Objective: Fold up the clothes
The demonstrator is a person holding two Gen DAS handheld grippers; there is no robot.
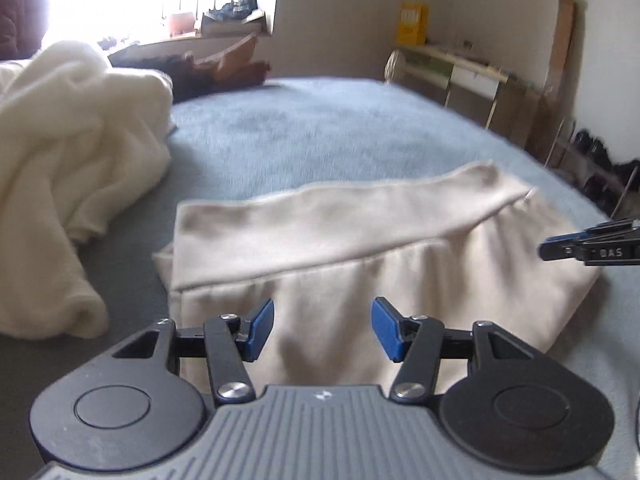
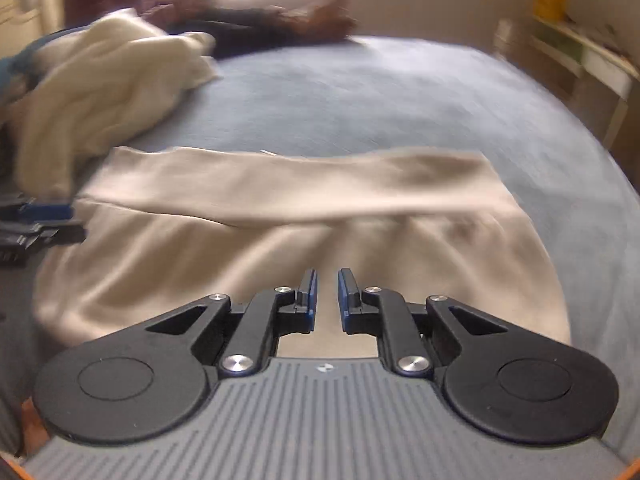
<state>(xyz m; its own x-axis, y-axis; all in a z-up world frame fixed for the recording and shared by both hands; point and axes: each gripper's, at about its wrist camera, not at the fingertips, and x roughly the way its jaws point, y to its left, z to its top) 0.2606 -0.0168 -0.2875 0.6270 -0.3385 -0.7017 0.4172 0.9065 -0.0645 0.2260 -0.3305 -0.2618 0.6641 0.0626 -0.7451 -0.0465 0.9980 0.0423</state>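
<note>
The left gripper [image 1: 323, 330] is seen with its blue-padded jaws spread wide, nothing held between them; beige cloth fills the gap beneath, though contact with it cannot be told. The right gripper [image 2: 327, 300] is seen with its jaws drawn close, a narrow gap left between the pads, and no fabric is seen pinched there. The beige garment [image 1: 360, 248] is laid flat on the grey-blue bed cover [image 1: 320, 128], directly ahead of and beneath both pairs of jaws, with a band of its cloth folded over along the far edge. A heap of cream clothing [image 1: 68, 140] is piled on the bed to the left, apart from the beige garment, and darker clothes [image 1: 208, 68] are lying further back near the window; the right wrist view is blurred
</note>
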